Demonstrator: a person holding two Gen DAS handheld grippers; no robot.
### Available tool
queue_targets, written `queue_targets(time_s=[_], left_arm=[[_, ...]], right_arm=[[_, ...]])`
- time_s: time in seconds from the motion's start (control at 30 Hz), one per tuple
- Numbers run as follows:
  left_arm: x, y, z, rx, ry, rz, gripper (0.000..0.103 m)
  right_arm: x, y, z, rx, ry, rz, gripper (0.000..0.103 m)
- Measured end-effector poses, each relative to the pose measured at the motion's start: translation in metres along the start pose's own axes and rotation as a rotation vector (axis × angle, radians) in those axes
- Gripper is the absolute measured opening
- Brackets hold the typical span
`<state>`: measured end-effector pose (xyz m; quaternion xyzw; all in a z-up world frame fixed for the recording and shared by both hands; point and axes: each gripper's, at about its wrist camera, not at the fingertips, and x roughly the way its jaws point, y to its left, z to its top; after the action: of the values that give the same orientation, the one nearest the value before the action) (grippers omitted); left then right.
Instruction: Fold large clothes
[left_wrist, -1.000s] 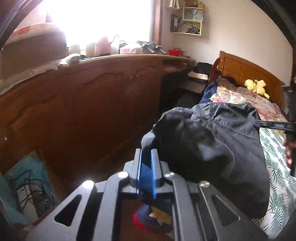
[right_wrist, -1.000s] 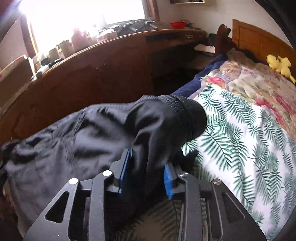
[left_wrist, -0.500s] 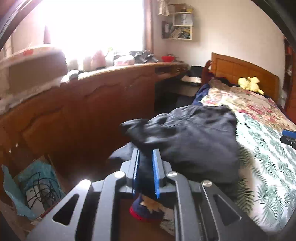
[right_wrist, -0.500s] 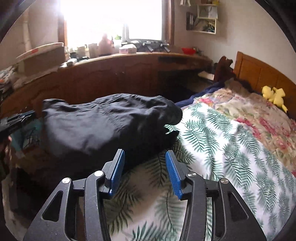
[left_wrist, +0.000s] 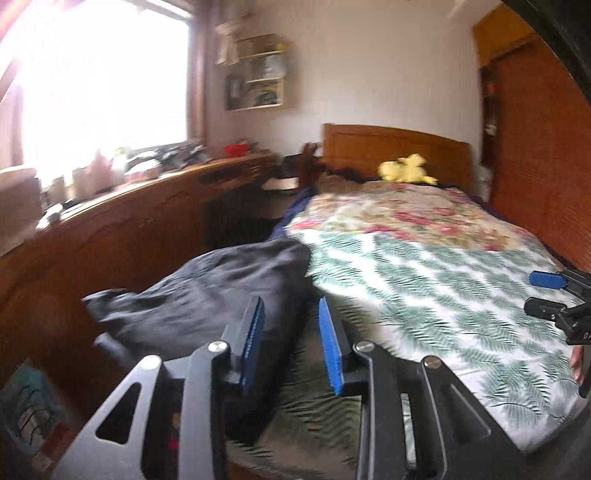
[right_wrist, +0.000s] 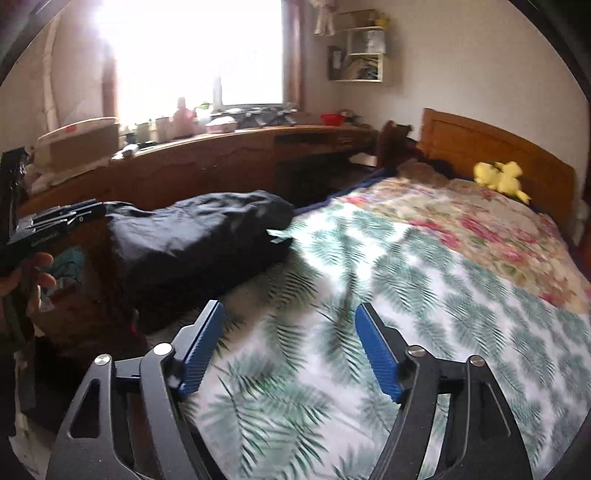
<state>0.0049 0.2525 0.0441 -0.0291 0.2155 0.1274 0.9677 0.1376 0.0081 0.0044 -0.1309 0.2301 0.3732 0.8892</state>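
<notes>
A dark, folded garment (left_wrist: 207, 291) lies bunched at the left edge of the bed (left_wrist: 424, 280), part of it hanging over the side; it also shows in the right wrist view (right_wrist: 199, 236). My left gripper (left_wrist: 290, 314) is open and empty, just in front of the garment's near right corner. My right gripper (right_wrist: 288, 314) is open wide and empty over the leaf-print bedspread (right_wrist: 369, 295), apart from the garment. The right gripper's fingertips (left_wrist: 546, 278) show at the right edge of the left wrist view.
A long wooden cabinet (right_wrist: 207, 162) with clutter on top runs along the bed's left side under a bright window. A wooden headboard (left_wrist: 399, 151) and a yellow plush toy (left_wrist: 406, 170) are at the far end. A bag of items (left_wrist: 26, 402) lies on the floor.
Both grippers have let go of the dark garment, opened and drawn back. The garment has dropped from being held up to lying on the bed's left edge.
</notes>
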Motion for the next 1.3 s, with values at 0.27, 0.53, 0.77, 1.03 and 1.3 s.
queue_targets(time_s=[0.27, 0.53, 0.77, 1.03, 1.3], left_arm=[[-0.013, -0.105, -0.001, 0.064, 0.012, -0.136, 0.031], [-0.016, -0.199, -0.028, 0.103, 0.109, -0.242, 0.031], [-0.031, -0.261, -0.052, 0.124, 0.141, -0.327, 0.031], [-0.049, -0.302, -0.058, 0.154, 0.134, -0.362, 0.031], [-0.088, -0.303, -0.049, 0.146, 0.033, -0.300, 0.031]], right_arm=[[-0.081, -0.045, -0.048, 0.103, -0.060, -0.122, 0.082], [-0.154, -0.073, -0.102, 0.216, -0.094, -0.257, 0.082], [-0.199, -0.078, -0.128, 0.244, -0.127, -0.326, 0.082], [-0.230, -0.079, -0.153, 0.270, -0.153, -0.406, 0.082], [-0.272, -0.088, -0.171, 0.332, -0.243, -0.490, 0.083]])
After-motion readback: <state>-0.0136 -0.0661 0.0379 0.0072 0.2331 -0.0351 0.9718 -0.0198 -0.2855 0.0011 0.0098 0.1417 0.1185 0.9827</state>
